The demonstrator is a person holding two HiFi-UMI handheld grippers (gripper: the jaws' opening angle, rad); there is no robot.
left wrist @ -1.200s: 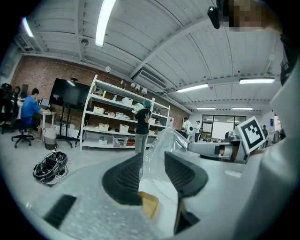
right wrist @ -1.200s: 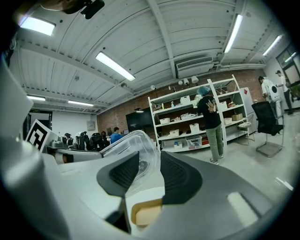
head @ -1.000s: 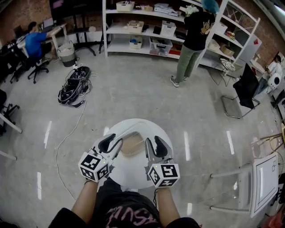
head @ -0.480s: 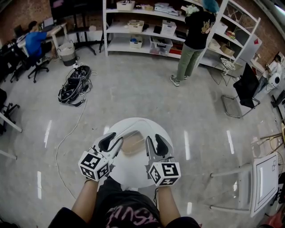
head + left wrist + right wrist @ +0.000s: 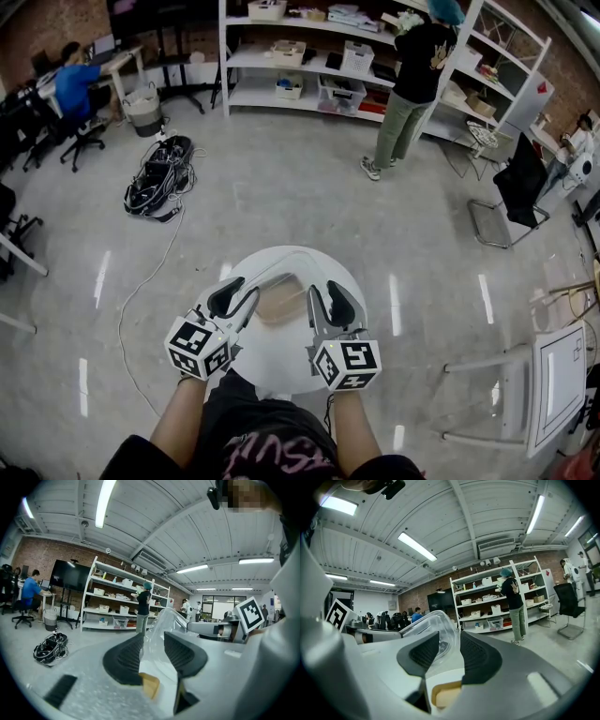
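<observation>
Over the white table (image 5: 274, 364), your left gripper (image 5: 236, 300) is clamped on the clear container (image 5: 281, 292) at nine o'clock and your right gripper (image 5: 326, 305) at three. Both grasps look made, with tan food (image 5: 446, 696) inside.

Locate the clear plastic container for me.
Head view, centre: the clear plastic container is over the round white table, gripped by the left tool on its left edge and the right tool on its right edge.
</observation>
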